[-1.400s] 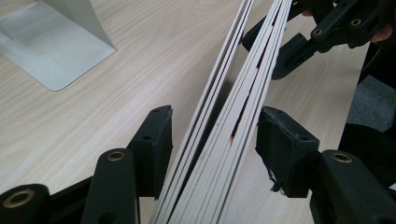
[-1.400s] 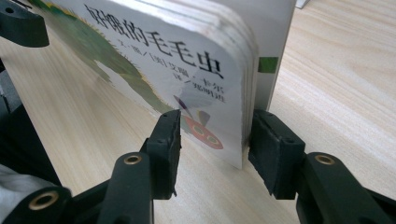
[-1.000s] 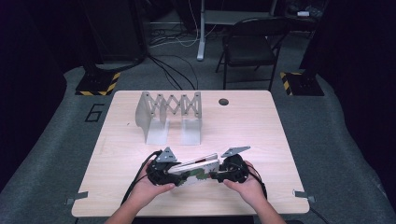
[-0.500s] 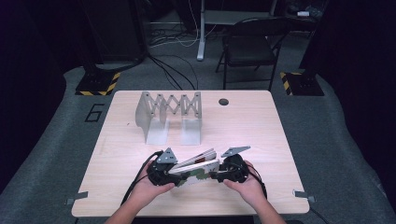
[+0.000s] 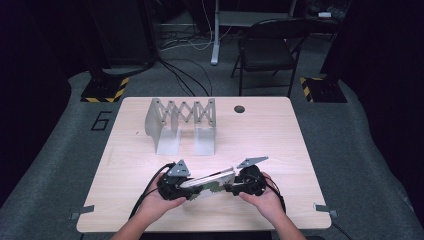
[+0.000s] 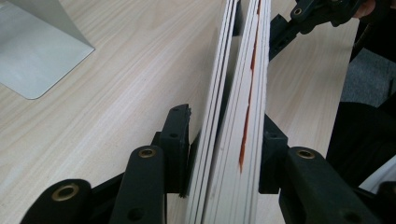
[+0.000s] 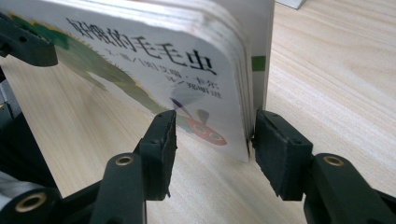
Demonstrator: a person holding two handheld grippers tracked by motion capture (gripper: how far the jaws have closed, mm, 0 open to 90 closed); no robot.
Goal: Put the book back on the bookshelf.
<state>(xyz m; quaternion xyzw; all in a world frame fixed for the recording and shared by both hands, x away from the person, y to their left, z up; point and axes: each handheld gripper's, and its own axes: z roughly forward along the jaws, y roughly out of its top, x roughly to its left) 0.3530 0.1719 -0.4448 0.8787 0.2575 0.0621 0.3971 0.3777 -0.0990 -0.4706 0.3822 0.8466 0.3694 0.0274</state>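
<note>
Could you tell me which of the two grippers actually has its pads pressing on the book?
The left gripper: both pads press the book. The right gripper has one pad standing clear.

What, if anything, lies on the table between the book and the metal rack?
Nothing visible does. Bare tabletop runs from the book near the front edge to the metal rack farther back. The small dark round hole sits off to the rack's right.

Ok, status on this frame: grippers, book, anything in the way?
Left gripper just closing, pads on the board book. Right gripper just opening, one pad off the cover. Book spans between both. Metal book rack stands apart, farther back.
</note>
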